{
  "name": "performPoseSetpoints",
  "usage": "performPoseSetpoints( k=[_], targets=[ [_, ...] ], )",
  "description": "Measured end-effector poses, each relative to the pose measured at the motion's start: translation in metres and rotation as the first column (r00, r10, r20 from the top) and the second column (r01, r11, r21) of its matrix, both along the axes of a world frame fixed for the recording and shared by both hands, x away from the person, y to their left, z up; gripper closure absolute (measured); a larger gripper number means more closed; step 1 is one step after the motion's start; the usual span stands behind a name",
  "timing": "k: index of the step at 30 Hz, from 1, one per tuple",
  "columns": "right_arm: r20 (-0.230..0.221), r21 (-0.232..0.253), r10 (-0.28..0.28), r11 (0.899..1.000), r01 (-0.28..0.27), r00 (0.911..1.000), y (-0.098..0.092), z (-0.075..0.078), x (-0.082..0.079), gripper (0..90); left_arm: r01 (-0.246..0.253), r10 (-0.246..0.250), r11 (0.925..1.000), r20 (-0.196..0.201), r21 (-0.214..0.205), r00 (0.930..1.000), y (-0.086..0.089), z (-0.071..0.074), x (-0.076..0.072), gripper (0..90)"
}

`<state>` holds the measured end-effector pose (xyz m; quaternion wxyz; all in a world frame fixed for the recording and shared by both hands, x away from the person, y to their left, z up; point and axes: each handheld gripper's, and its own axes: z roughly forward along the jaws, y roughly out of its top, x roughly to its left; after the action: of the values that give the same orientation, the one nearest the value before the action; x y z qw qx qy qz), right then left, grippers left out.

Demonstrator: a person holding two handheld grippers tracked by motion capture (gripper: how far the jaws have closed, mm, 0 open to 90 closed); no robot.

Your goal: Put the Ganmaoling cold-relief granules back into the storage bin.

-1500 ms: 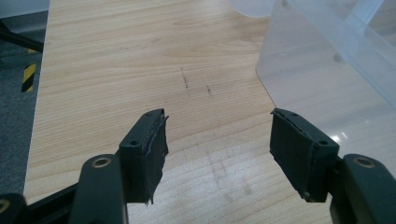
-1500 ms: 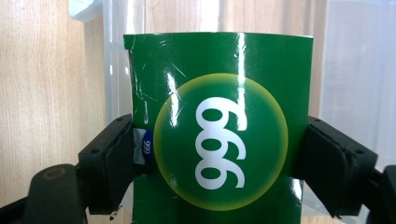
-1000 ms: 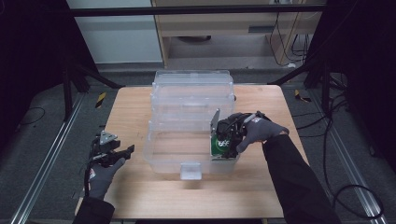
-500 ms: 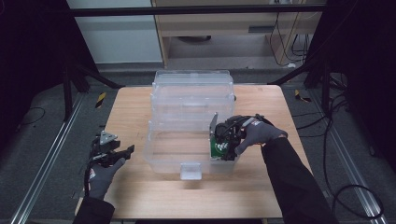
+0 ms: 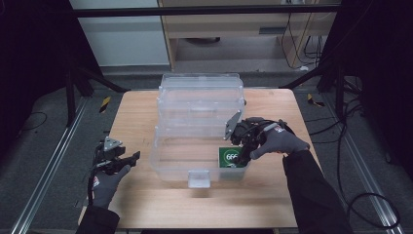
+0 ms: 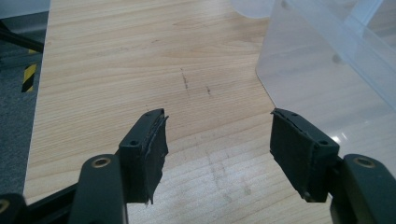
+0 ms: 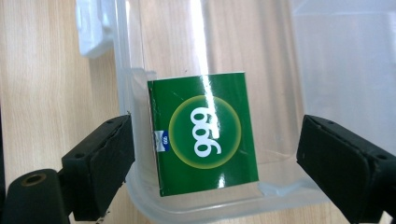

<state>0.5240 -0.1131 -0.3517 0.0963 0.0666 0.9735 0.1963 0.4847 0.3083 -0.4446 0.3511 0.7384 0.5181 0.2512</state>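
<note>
right tool (image 7: pixel 215 154) has just been opening and stands wide, pads clear of the small green square packet marked 999 (image 7: pixel 204 133), which lies free in the near right corner of the clear plastic lidded bin (image 5: pixel 195 141). left tool (image 6: pixel 219 149) holds nothing, spread wide over the bare wooden worktop (image 6: pixel 116 70) beside the bin's left wall.

Evenly lit from overhead in the high view, bench (image 5: pixel 146 117) bright, surroundings falling into deep black at both sides. Slightly soft and grainy overall. Sharp focus in both gripper views, with white glare streaks down the clear plastic bin (image 7: pixel 280 70) and across the glossy green box (image 7: pixel 205 135). Soft shadows beneath the black pads (image 6: pixel 149 154).
</note>
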Motion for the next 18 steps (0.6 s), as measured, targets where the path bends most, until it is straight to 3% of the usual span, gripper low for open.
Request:
performPoseSetpoints(
  k=[3,7,9,12,14,18],
  targets=[
    [0.023,0.07,-0.057,0.996,0.055,0.9981,-0.01,0.009,-0.002,14.2,-0.001,0.001,0.9999,0.01,-0.012,1.0,0.001,0.003,-0.001,36.2],
    [0.054,0.14,-0.137,0.982,0.128,0.9891,-0.029,0.018,-0.008,15.0,0.006,-0.005,0.9998,0.023,-0.02,0.9997,0.001,0.007,-0.003,37.7],
    [0.059,0.192,-0.172,0.969,0.158,0.9833,-0.04,0.021,-0.011,17.2,0.008,-0.008,0.9996,0.027,-0.025,0.9996,0.001,0.008,-0.003,38.3],
    [0.073,0.231,-0.217,0.953,0.196,0.9734,-0.054,0.021,-0.017,19.1,0.012,-0.011,0.9994,0.033,-0.032,0.9994,0.001,0.009,-0.004,39.6],
    [0.062,0.278,-0.256,0.933,0.23,0.9647,-0.065,0.019,-0.022,20.2,0.01,-0.009,0.9994,0.04,-0.033,0.9991,0.0,0.011,-0.005,40.0],
    [0.061,0.325,-0.315,0.903,0.28,0.9472,-0.082,0.012,-0.029,22.4,0.017,-0.015,0.9992,0.064,-0.035,0.9978,-0.001,0.014,-0.006,40.6]
  ],
)
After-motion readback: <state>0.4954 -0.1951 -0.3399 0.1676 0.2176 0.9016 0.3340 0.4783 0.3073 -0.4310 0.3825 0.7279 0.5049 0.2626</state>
